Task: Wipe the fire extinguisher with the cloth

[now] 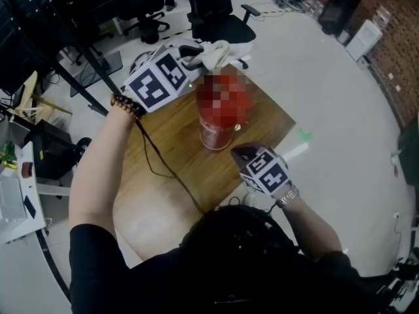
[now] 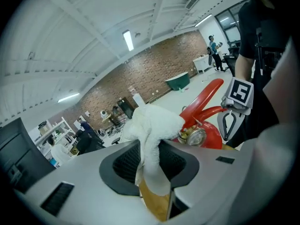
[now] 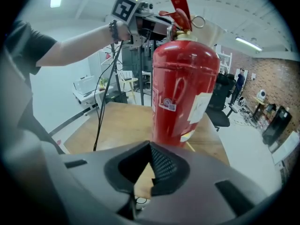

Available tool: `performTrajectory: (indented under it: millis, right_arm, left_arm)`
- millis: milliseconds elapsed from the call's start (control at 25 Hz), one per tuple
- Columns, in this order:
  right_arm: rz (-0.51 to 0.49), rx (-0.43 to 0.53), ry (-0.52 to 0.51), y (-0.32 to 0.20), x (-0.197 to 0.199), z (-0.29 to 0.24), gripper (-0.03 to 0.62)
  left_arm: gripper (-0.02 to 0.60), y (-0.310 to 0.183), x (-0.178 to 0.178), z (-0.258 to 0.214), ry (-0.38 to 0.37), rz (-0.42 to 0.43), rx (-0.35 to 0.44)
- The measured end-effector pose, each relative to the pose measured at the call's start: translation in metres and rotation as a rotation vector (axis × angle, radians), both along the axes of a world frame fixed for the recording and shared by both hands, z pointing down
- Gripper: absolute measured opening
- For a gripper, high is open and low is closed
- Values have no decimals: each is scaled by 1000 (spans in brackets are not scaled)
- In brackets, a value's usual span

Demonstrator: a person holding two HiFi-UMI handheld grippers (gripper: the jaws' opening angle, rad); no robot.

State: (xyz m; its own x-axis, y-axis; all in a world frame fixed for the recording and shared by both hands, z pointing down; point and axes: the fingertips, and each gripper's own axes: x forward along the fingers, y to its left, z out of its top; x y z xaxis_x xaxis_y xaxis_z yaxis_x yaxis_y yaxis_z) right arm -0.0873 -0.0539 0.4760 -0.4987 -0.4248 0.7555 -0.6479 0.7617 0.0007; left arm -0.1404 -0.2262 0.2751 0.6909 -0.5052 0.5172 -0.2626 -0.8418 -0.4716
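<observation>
Surface: wooden table [image 1: 268,120], fire extinguisher [image 3: 183,88] upright | room: brick wall [image 2: 154,64], office chair [image 1: 219,18]

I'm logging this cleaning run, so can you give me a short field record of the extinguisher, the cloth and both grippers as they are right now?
fire extinguisher: red, upright on the wooden table
cloth: white, bunched up by the extinguisher's gauge; contact unclear
left gripper: shut on the cloth
right gripper: jaws together, nothing between them, aimed at the extinguisher's lower body
</observation>
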Motion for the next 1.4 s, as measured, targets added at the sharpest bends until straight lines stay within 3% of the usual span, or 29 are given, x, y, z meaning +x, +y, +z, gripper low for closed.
performTrajectory:
  millis: [160, 560, 800, 1120, 1400]
  right_arm:
    - [16, -3, 2, -1, 5, 1, 15]
    - [56, -19, 9, -4, 17, 8, 15]
    - [71, -30, 13, -4, 20, 13, 15]
    - [78, -53, 22, -3, 23, 20, 15]
    - [90, -79, 24, -3, 25, 31, 15]
  left_arm:
    - [101, -7, 2, 19, -49, 23, -33]
    - [101, -30, -6, 47, 8, 33, -150]
    - [101, -39, -13, 71, 4, 18, -191]
    - [101, -48, -21, 124, -21, -10, -269]
    - [101, -46, -26, 189, -35, -22, -387]
